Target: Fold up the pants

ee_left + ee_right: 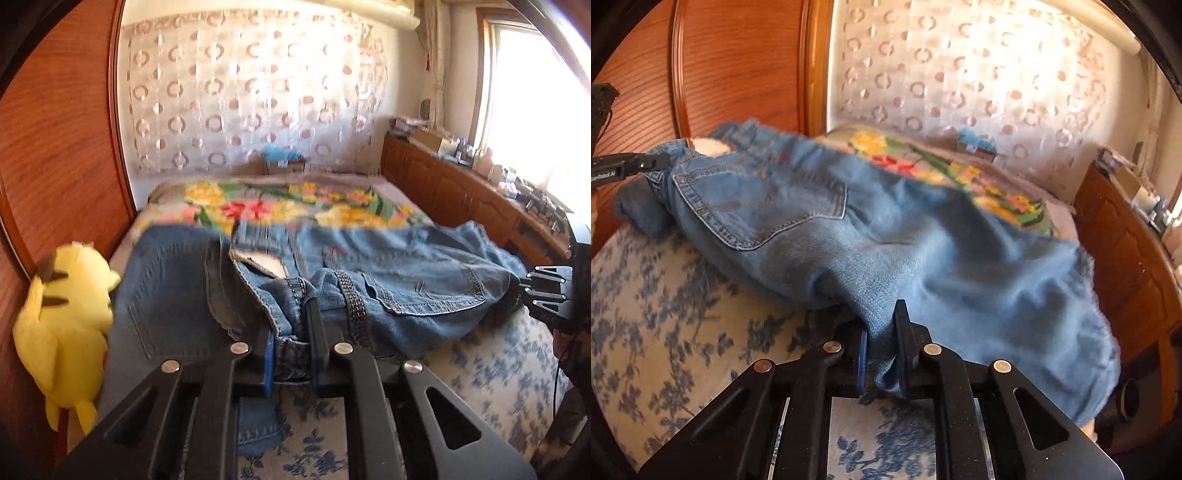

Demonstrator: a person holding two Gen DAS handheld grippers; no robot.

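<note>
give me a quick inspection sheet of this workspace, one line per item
surface: bed with a blue-flowered cover; a bright floral blanket lies further back
job's things: jeans, bunched, not yet folded, waistband end at the left, partly raised off the bed
clutter: yellow plush toy against the wooden headboard
grippers: left gripper shut on the waistband; right gripper shut on a fold of denim lower down
cables: a thin dark cable by the right gripper
surroundings: patterned curtain, wooden cabinets with small items on top, bright window
</note>
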